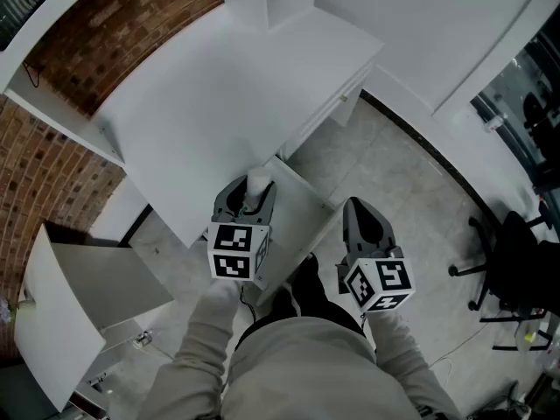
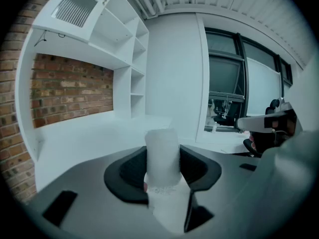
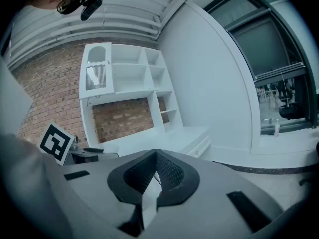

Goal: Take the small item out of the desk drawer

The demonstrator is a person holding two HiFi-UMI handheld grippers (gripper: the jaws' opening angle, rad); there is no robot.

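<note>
Head view with both gripper views. The small item, a pale white cylinder, is held upright between the jaws of the left gripper; the dark pads are closed against its two sides, and its top stands clear above them. The jaws of the right gripper are brought together at the tips, with nothing seen between them. Ahead of both sets of jaws the white tabletop is spread, backed by a brick wall and white shelves. Just beneath and to the right of the left jaws, a white drawer is seen pulled out from the tabletop's edge (its inside cannot be made out). The right jaws are held beside it, over the grey floor. A black chair is placed well to the right of the right jaws.
</note>
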